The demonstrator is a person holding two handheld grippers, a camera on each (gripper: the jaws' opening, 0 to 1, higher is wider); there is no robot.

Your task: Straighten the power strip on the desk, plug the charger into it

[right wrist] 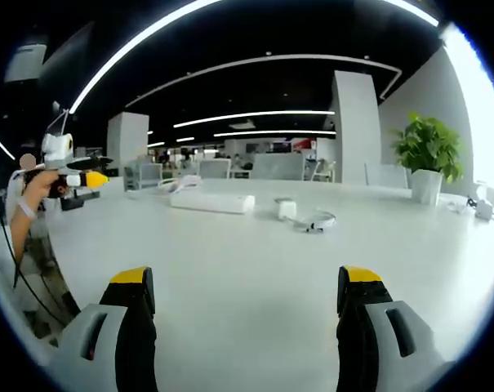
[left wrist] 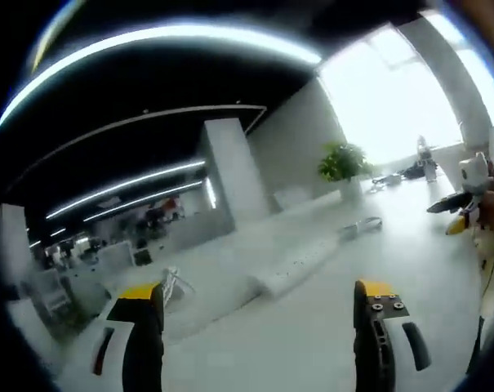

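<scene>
Nothing is done yet: both grippers, left gripper [left wrist: 259,314] and right gripper [right wrist: 247,302], hang empty with jaws apart, well short of the power strip [right wrist: 211,201] and the unplugged charger [right wrist: 287,208].

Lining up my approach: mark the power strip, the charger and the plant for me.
Power strip [right wrist: 212,202]: right gripper view, middle of its top face.
Charger [right wrist: 286,208]: right gripper view, front face of the white block.
Plant [right wrist: 427,149]: right gripper view, on the leaves.

A white desk [right wrist: 255,269] carries a power strip [right wrist: 212,201], charger [right wrist: 287,208] and coiled cable [right wrist: 318,220].
</scene>
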